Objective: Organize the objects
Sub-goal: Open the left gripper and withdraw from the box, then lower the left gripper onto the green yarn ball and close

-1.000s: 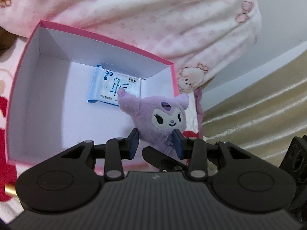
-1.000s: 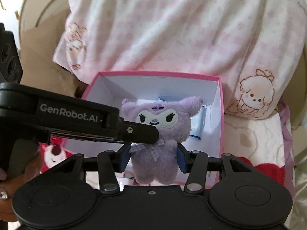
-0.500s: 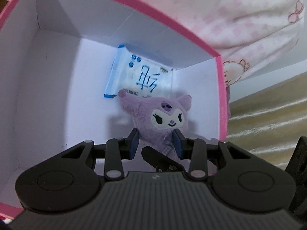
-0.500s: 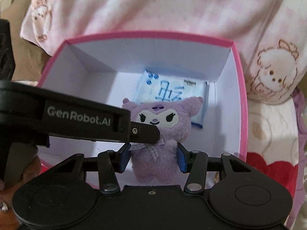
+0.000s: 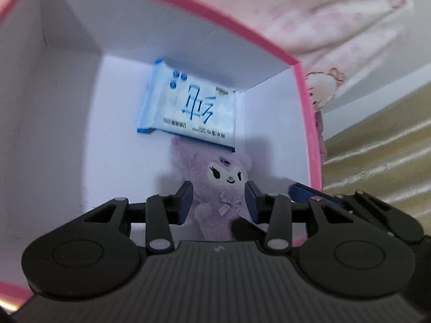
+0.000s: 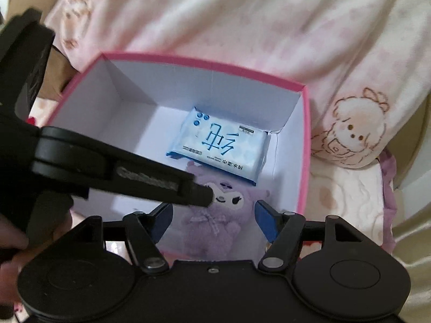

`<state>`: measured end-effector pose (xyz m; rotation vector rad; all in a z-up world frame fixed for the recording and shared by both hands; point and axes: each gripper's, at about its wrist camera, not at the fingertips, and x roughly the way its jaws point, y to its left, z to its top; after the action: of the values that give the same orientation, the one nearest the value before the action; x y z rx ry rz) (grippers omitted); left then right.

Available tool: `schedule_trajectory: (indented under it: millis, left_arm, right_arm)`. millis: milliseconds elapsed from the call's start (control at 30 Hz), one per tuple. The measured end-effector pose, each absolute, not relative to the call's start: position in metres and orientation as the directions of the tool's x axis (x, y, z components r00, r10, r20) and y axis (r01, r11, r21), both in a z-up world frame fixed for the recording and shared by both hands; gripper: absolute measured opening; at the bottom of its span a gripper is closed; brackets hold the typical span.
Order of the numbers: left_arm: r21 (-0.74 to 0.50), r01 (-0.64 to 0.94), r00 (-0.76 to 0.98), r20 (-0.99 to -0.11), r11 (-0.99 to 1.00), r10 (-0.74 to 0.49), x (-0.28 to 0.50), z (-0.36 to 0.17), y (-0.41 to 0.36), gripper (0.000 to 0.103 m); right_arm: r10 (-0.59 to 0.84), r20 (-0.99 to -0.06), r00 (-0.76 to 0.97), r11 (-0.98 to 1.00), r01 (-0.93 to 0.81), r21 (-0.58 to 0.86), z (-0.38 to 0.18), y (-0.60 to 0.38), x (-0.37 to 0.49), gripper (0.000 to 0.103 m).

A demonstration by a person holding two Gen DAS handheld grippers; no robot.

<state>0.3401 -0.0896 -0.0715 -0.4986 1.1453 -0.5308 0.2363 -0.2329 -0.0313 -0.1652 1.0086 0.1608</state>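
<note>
A purple plush doll (image 5: 218, 188) lies inside the pink-rimmed white box (image 5: 309, 123), next to a blue-and-white wipes pack (image 5: 188, 113) at the box's far wall. My left gripper (image 5: 218, 200) is inside the box, its blue pads still close around the doll's body. In the right wrist view my right gripper (image 6: 212, 219) has its jaws spread wide, clear of the doll (image 6: 215, 220), above the box's near rim. The wipes pack (image 6: 218, 148) and the box (image 6: 304, 145) show there too. The left gripper's arm crosses that view.
A pink-and-white quilt with cartoon prints (image 6: 242, 27) lies behind the box, and a printed pillow (image 6: 347, 132) sits to its right. A golden satin cover (image 5: 382, 145) lies to the right of the box.
Both grippers carried the doll down into the box. My right gripper has opened and let go of it; the doll now rests low beside the wipes pack.
</note>
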Motion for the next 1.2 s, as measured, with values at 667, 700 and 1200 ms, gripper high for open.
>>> schedule_trajectory:
  millis: [667,700,1200]
  left_arm:
    - [-0.521,0.336,0.352,-0.703,0.785,-0.618,0.206,0.079,-0.056,0.065]
    - [-0.517,0.356,0.344,-0.702,0.779,-0.623,0.199,0.082,-0.058,0.066]
    - [-0.433,0.438,0.177,-0.818,0.788,-0.548,0.134,0.044,-0.089,0.074]
  right_arm:
    - [0.307,-0.755,0.58,0.917,-0.394,0.07,0.078,-0.284,0.071,0.074]
    - [0.309,-0.752,0.583,0.915,-0.397,0.068,0.079,-0.284,0.064,0.074]
    - [0.339,-0.79,0.511,0.895,-0.434,0.103,0.027,-0.287,0.019,0.077]
